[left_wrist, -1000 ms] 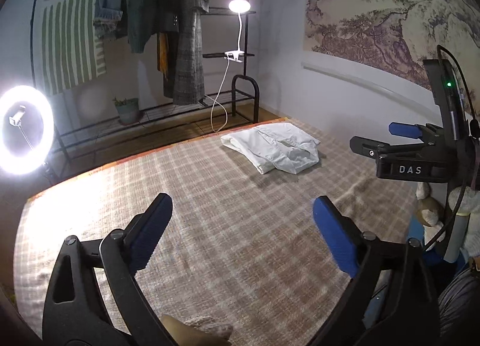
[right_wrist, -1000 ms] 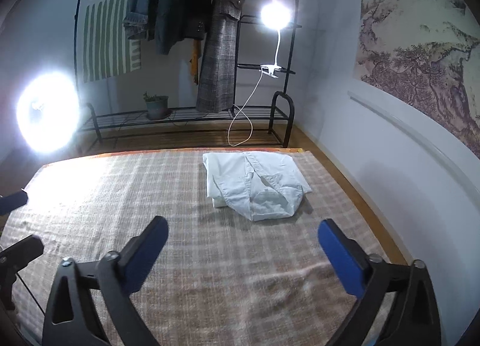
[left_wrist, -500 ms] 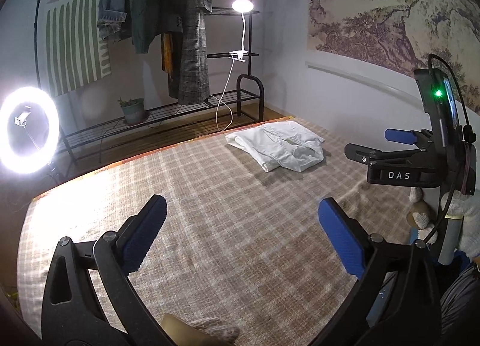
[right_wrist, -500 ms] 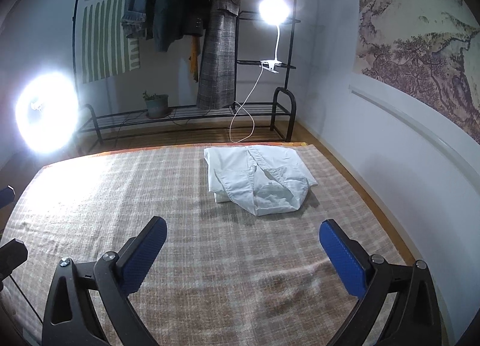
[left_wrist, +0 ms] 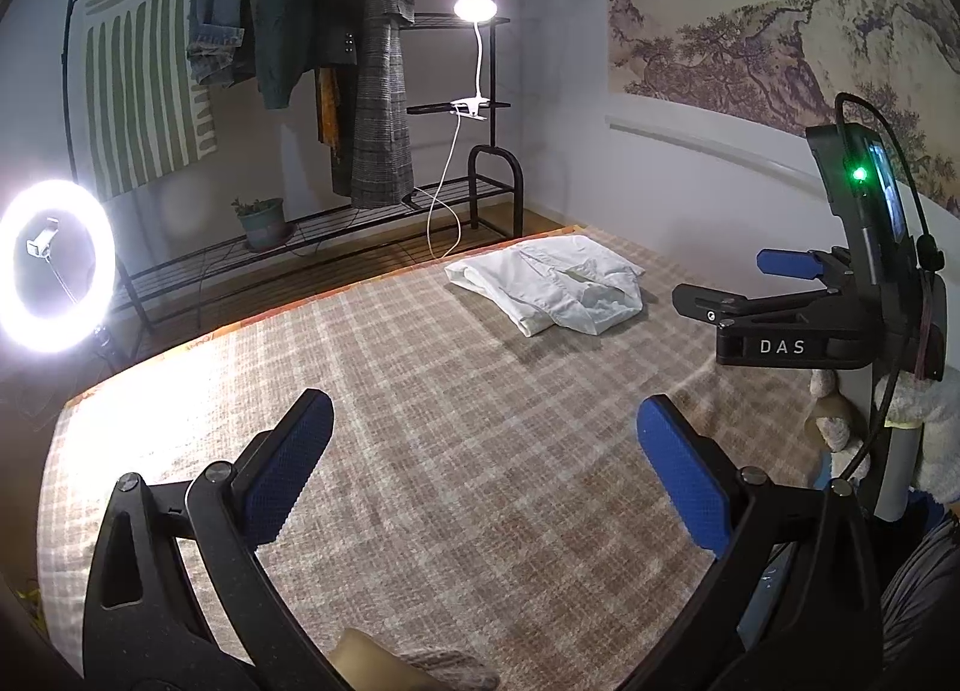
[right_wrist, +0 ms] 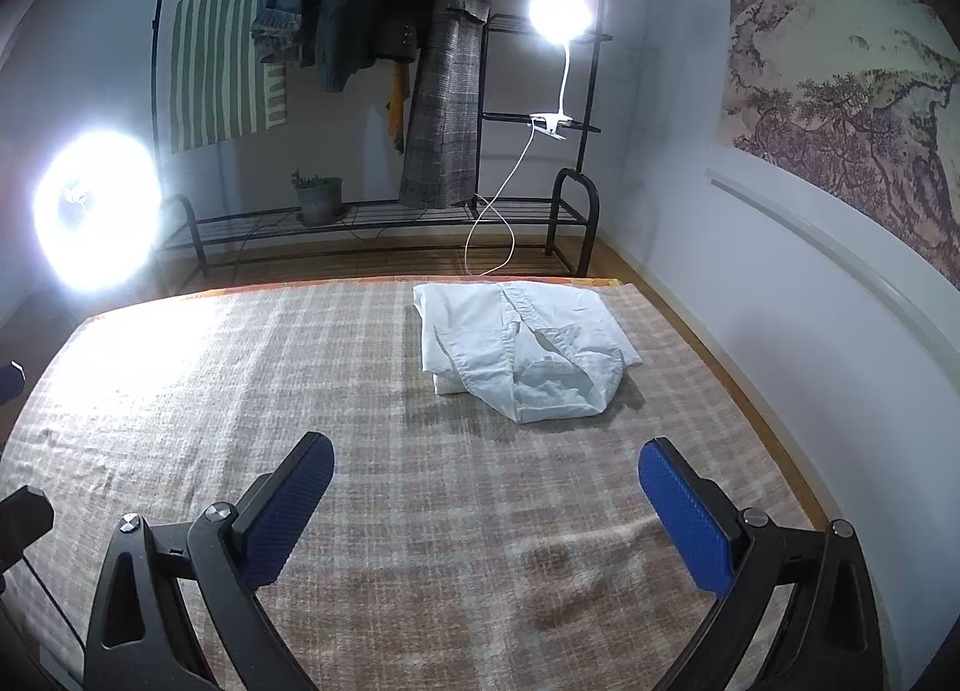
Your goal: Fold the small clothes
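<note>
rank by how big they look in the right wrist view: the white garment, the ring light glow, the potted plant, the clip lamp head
1. white garment
2. ring light glow, blown out, so its extent is only approximate
3. clip lamp head, also enlarged by glare
4. potted plant

Lamp head and plant look close; that order is unsure.

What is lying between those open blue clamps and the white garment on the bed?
Nothing visible. Only bare plaid bedspread lies between the right gripper and the white garment; likewise for the left gripper.

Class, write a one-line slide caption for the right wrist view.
Open right gripper hovers over a plaid blanket, facing a folded white garment near the far edge.
</note>
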